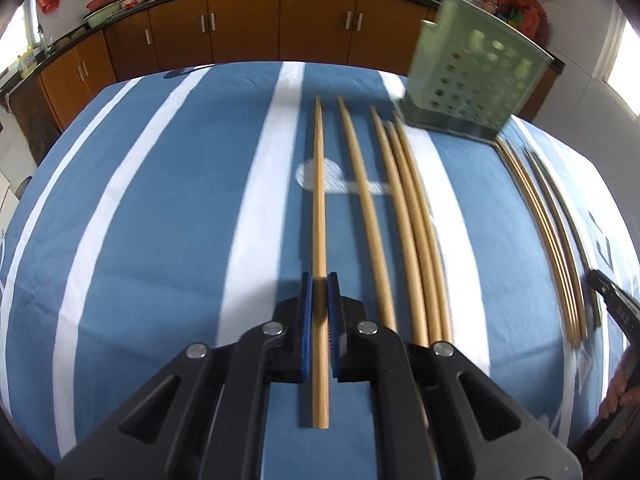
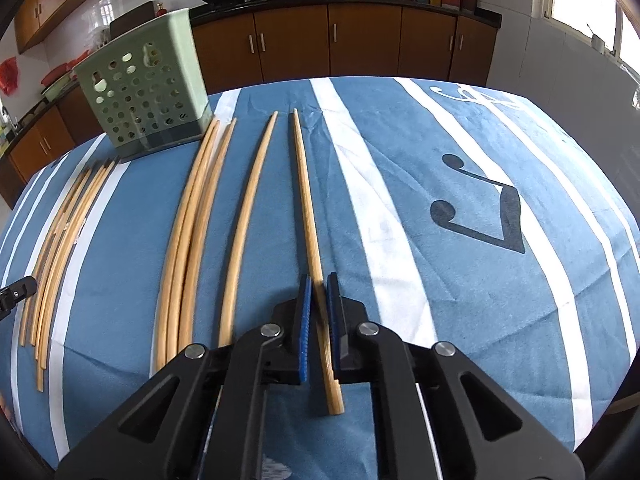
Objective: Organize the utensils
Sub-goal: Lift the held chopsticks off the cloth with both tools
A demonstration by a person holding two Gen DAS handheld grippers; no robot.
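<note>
Left gripper (image 1: 319,280) and right gripper (image 2: 319,280), angled steeply down, each clamp 1 chopstick (image 1: 319,200).

In the left wrist view the pale green perforated plastic utensil basket (image 1: 476,80) is smeared by motion blur, its top edge indistinct; the thin wooden chopsticks at the right of the striped blue and white cloth (image 1: 140,208) are also blurred, so their number cannot be told (image 1: 560,240); a black claw (image 1: 612,300) and part of a hand (image 1: 624,392) are cut off by the right edge. The near ends of the four loose pale wooden chopsticks (image 1: 404,220) vanish behind the left claw's black body (image 1: 319,292). In the right wrist view a black part (image 2: 16,290) is cropped by the left edge; the far-left bundle of thin chopsticks (image 2: 64,240) overlaps too closely to count.
</note>
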